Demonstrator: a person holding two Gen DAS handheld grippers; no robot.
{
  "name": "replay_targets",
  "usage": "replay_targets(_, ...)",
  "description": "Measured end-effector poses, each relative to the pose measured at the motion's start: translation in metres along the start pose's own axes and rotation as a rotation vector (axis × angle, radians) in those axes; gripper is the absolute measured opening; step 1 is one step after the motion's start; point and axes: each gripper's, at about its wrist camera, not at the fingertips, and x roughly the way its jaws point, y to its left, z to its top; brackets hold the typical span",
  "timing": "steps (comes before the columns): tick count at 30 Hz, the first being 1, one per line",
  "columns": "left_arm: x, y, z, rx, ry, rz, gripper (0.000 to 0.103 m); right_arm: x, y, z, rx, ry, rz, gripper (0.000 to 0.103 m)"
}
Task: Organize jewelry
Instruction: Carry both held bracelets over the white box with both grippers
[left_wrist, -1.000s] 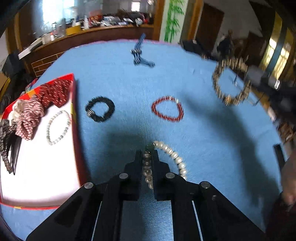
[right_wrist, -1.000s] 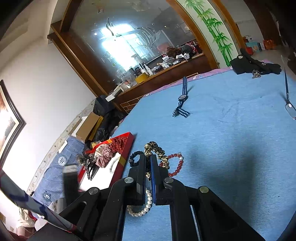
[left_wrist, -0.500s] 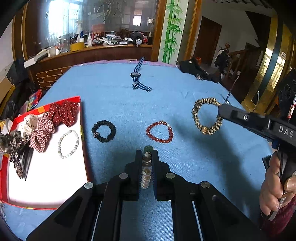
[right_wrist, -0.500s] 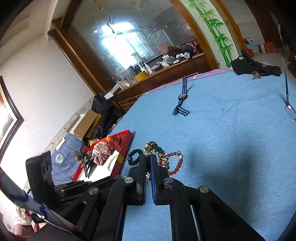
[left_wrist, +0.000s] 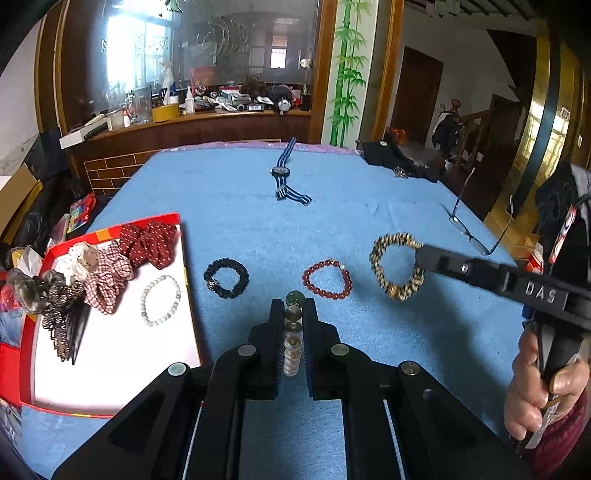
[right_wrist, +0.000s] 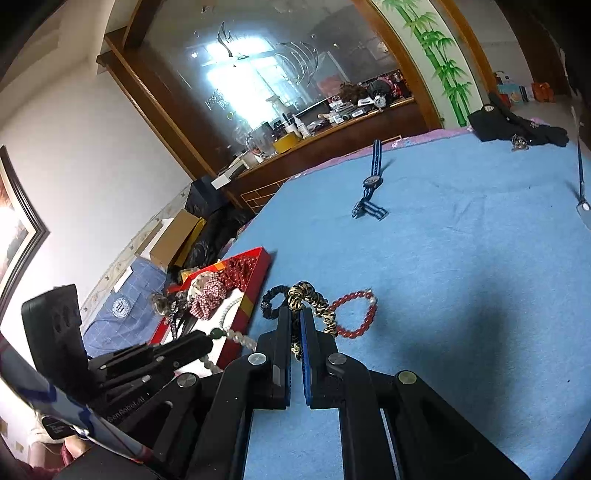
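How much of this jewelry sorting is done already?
Partly done: the red tray already holds hair scrunchies and a pale bead bracelet. In hand: the left tongs pinch a pearl strand, the right tongs a leopard-print scrunchie. Left on the cloth: black scrunchie, red bracelet, striped watch.

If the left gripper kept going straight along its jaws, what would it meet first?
Probably bare blue cloth, in the gap between the black fabric scrunchie and the red bead bracelet; depth is unclear.

Daylight poured through the far window (left_wrist: 136, 48), which blew out to white glare in both views. Soft shadows fell on the blue bench (right_wrist: 461, 266) ahead of each claw. Frames were sharp at centre; fisheye bent edges, corners went black.
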Motion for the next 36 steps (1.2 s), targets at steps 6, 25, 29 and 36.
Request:
replay_targets(6,-0.015,0.008,0.002,-0.009,-0.032,0.008,0.009,0.002,0.012,-0.014,0.017,0.010,0.030,0.005)
replay_targets(25,-0.049,0.075,-0.002,-0.120,-0.096,0.032,0.009,0.047,0.100,-0.023,-0.109,0.100,0.090,0.006)
replay_targets(29,-0.056,0.099,-0.007,-0.162,-0.105,0.050,0.009,0.068,0.127,-0.027,-0.145,0.137,0.112,0.006)
replay_targets(36,-0.059,0.145,-0.024,-0.227,-0.107,0.127,0.009,0.107,0.164,-0.040,-0.191,0.206,0.133,0.006)
